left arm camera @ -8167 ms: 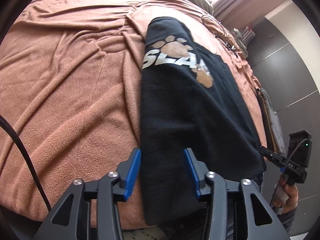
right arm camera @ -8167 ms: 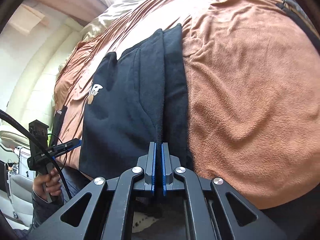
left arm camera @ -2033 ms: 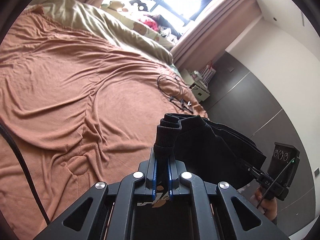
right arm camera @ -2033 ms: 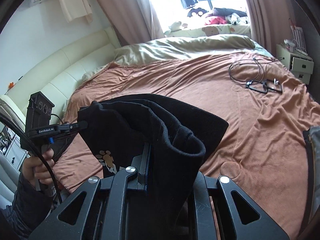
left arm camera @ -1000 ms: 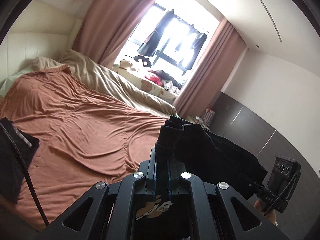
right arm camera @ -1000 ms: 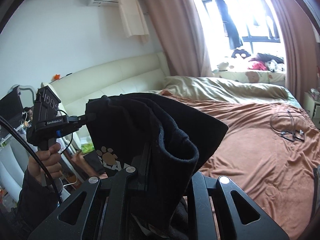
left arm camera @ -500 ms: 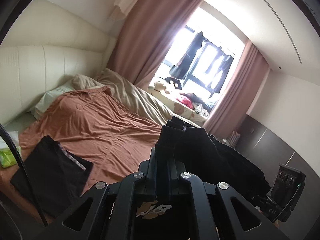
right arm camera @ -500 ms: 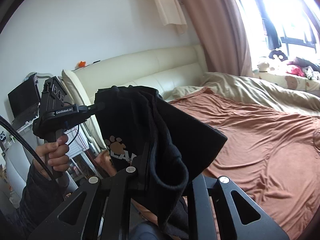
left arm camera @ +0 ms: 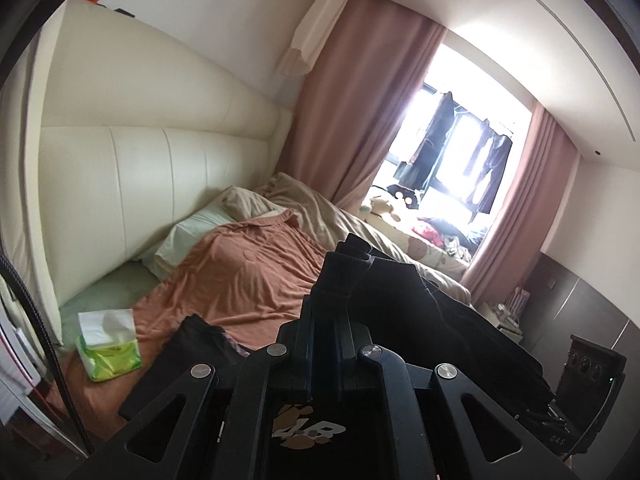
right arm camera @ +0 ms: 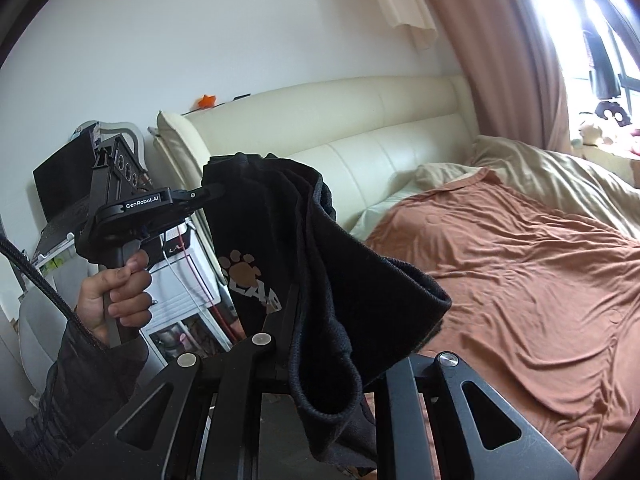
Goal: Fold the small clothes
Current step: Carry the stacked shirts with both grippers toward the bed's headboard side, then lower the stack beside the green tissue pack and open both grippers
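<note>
A folded black garment [right arm camera: 304, 248] with a tan paw print and white letters hangs in the air between both grippers, above the bed's left side. My left gripper [left arm camera: 324, 320] is shut on one bunched edge of the garment [left arm camera: 400, 304]; it also shows in the right wrist view [right arm camera: 208, 194], clamped on the garment's top corner. My right gripper [right arm camera: 316, 344] is shut on the other edge, its fingertips buried in the cloth. A second folded black garment [left arm camera: 188, 352] lies on the bed near the corner.
The bed has a brown blanket [right arm camera: 520, 280], a beige duvet [left arm camera: 344, 224] and a cream padded headboard [left arm camera: 140, 184]. A green tissue pack [left arm camera: 108, 344] lies at the bed's near corner. A white shelf unit [right arm camera: 180, 276] stands beside the bed. A bedside table [left arm camera: 502, 316] stands by the window.
Both grippers have lifted the folded black garment off the blanket and swung it left toward the headboard side. The tissue pack and the other folded garment have come into view.
</note>
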`<state>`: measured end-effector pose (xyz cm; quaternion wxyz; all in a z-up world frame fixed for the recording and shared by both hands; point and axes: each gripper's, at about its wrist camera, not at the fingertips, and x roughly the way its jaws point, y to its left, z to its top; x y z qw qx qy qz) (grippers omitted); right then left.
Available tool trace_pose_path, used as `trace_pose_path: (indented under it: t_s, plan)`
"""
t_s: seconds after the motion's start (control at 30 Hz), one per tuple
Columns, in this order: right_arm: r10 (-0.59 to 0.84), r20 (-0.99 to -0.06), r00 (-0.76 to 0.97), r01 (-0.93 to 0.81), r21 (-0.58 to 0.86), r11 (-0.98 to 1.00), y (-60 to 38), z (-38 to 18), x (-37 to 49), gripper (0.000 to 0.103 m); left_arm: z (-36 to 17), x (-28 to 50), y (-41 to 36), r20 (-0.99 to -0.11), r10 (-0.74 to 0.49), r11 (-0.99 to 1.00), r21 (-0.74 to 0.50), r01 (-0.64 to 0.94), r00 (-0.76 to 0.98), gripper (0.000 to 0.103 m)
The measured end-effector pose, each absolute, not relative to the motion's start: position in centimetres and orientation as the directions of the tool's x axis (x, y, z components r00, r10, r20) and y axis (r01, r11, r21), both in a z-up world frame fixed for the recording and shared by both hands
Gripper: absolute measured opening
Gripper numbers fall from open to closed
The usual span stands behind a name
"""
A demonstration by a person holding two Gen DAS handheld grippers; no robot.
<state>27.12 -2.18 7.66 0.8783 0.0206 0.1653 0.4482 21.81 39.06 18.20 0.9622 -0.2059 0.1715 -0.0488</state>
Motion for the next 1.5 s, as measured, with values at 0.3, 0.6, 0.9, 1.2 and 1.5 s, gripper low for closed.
trace_pose_path:
  t_s: [0.3,0.6,0.9,1.2,1.5]
  plan:
    - [0.813,-0.301,0.499,-0.808,0.178,0.562,1.1,6.8,29.3,0.011,16.7,21.6,44.5,-0.339,-0.066,0.916,-0.393,-0.077,0.938,0.007]
    - [0.799,-0.352,0.488,-0.793,0.205,0.574,0.9,4.1,36.3,0.011,13.2,27.7,47.4,-0.434,0.030,0.924,-0.331,-0.191,0.900,0.007]
    - [0.765,-0.434,0.476,-0.736,0.279,0.617,-2.7,0.5,47.6,0.011,8.1,37.4,48.3,-0.537,0.040,0.922,-0.305,-0.238,0.842,0.007]
    - [0.759,-0.483,0.438,-0.692,0.357,0.627,-4.6,-3.5,58.2,0.011,3.2,45.8,48.9,-0.622,0.060,0.922,-0.265,-0.282,0.781,0.007]
    - [0.672,-0.570,0.472,-0.562,0.393,0.728,-2.3,-9.3,65.2,0.014,-3.2,52.3,48.3,-0.728,0.112,0.928,-0.167,-0.333,0.677,0.037]
